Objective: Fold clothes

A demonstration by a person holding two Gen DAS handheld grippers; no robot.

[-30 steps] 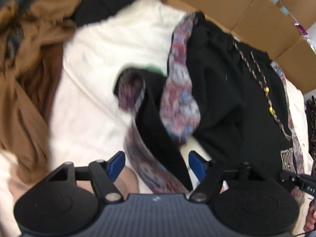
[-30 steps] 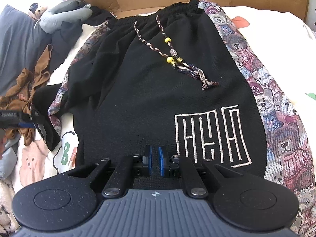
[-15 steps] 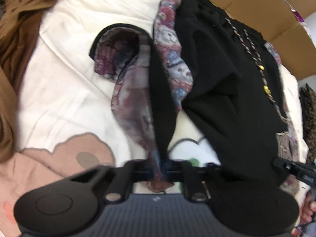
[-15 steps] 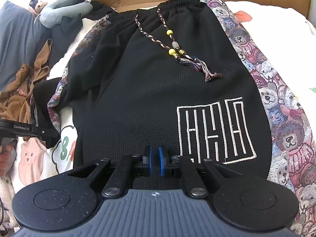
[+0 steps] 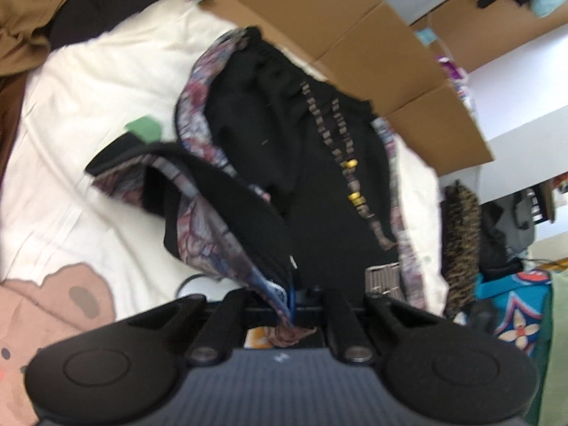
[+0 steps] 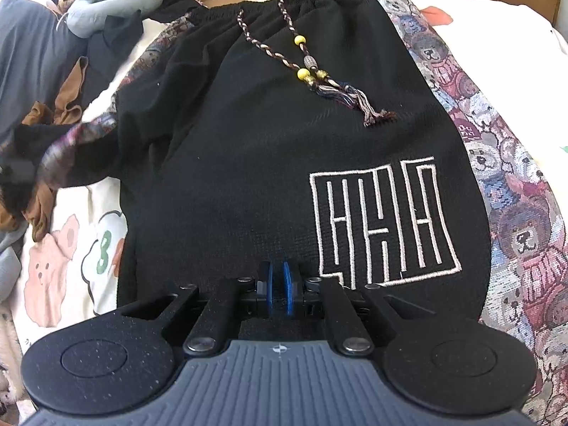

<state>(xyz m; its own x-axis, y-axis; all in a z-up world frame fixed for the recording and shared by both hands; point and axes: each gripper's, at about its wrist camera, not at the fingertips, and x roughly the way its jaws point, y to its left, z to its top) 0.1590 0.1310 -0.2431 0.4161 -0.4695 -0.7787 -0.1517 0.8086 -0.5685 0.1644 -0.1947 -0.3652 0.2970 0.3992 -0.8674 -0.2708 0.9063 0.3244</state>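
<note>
Black shorts (image 6: 230,149) with teddy-bear patterned side panels, a beaded drawstring (image 6: 305,67) and a white embroidered emblem (image 6: 383,220) lie flat on the bed sheet. My right gripper (image 6: 278,284) sits at their near hem with black fabric between its blue pads; its jaws are opening slightly. My left gripper (image 5: 291,298) is shut on the patterned hem of the shorts' left leg (image 5: 213,213), which hangs lifted and twisted above the sheet. That raised leg shows blurred at the left of the right wrist view.
A cream sheet with bear prints (image 5: 53,301) covers the bed. Cardboard boxes (image 5: 319,17) line the far edge. Brown clothing (image 5: 21,17) is heaped at the left. A grey plush toy (image 6: 106,3) and a grey pillow (image 6: 28,53) lie at the back left.
My left gripper went from open around the shorts' leg hem to shut on it, then rose, lifting the leg off the sheet. The right gripper stayed put.
</note>
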